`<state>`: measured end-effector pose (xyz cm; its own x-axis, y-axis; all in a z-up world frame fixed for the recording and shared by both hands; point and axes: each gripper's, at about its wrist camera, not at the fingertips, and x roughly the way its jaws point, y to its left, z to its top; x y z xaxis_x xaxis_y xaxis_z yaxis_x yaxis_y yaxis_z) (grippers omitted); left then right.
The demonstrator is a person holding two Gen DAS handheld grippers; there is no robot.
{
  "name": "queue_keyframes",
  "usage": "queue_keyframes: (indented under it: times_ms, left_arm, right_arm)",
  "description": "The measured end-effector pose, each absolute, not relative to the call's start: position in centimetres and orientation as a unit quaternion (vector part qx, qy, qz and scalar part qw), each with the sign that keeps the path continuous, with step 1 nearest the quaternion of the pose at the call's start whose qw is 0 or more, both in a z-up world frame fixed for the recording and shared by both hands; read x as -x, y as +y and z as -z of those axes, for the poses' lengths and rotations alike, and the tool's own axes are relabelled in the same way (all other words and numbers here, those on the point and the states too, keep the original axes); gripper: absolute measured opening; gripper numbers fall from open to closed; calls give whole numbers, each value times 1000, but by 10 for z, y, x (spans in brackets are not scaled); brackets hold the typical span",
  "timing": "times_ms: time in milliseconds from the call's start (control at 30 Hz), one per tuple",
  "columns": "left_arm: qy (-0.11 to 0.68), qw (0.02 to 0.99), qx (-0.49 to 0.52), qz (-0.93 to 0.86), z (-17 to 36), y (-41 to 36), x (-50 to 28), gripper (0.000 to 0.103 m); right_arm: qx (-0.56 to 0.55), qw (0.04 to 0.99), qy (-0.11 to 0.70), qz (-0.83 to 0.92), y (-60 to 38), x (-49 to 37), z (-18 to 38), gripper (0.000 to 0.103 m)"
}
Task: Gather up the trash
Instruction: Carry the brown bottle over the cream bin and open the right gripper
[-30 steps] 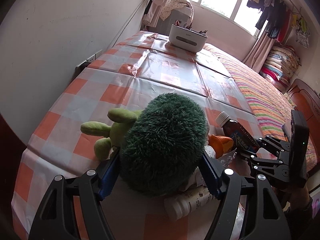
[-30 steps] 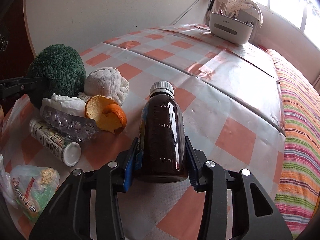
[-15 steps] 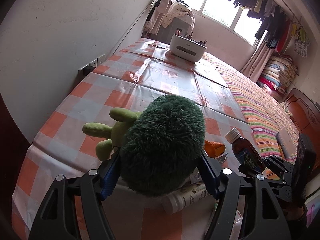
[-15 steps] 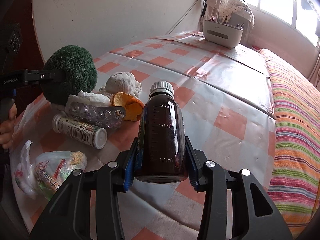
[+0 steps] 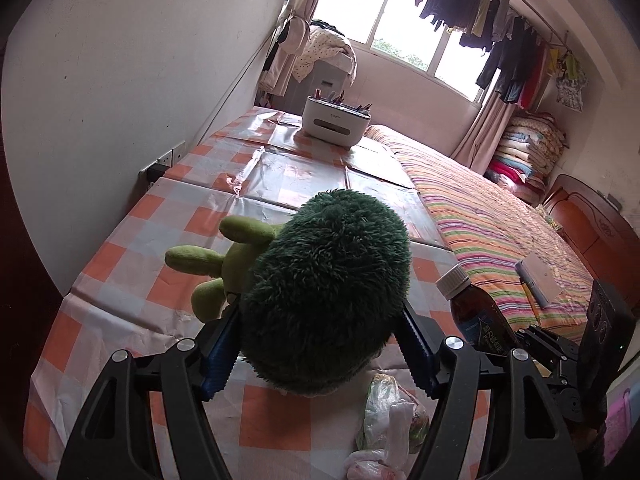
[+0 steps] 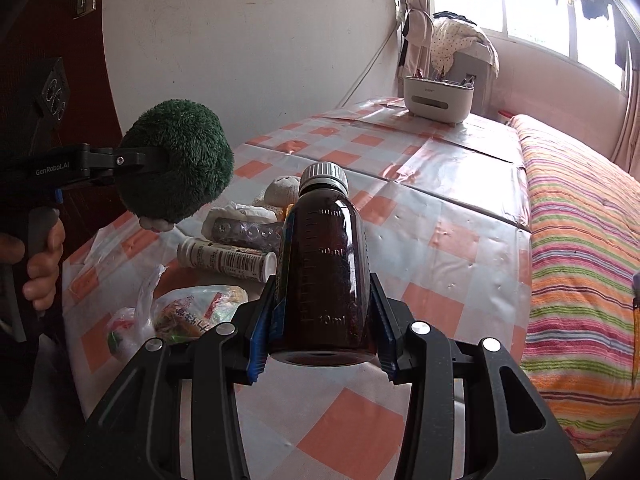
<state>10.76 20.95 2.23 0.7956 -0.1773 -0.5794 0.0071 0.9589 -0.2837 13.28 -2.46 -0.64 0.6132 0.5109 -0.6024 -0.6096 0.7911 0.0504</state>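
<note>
Right wrist view: the left gripper (image 6: 160, 160) is clenched on a soft, light, dark green plush toy (image 6: 176, 160), lifted above the checked tablecloth (image 6: 460, 208). The right gripper (image 6: 320, 320) clamps a smooth, likely breakable brown medicine bottle (image 6: 324, 264) mid-body. A white tube (image 6: 228, 258), blister pack (image 6: 244, 232) and bagged wrappers (image 6: 180, 312) lie beneath.

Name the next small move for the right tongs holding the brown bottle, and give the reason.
Probably carry the brown bottle clear of the table toward wherever trash goes; no bin shows in either view. The right tongs already clamp it off the cloth, and the left tongs hold the green plush toy raised above the remaining litter.
</note>
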Motion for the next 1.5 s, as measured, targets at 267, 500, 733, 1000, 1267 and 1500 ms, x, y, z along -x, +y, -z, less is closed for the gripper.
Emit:
queue_keyframes:
  times_ms: [267,500,733,1000,1267,1500]
  left_arm:
    - [298,944,118,84,-35,181,-91,68]
    - [295,942,110,119,-38,153,-85,68]
    - [293,939,92,154,-40,122,-77,68]
    - [301,930,87,190,-33,91,-70,68]
    - [310,921,77,223,-25,61,-60,68]
    - [319,911,62,255,-18,24,-51,68]
  right_arm:
    - [64,902,295,-309,-42,-109,2,41]
    - [56,907,288,-302,-57,-90,2,42]
    - [42,914,284,-288,-79,-71,6,42]
    - [15,924,275,-266,-109,-57,7,42]
    - [-20,935,265,-235,-142,-41,9,42]
    - [-49,946,258,-188,-175,-29,15,42]
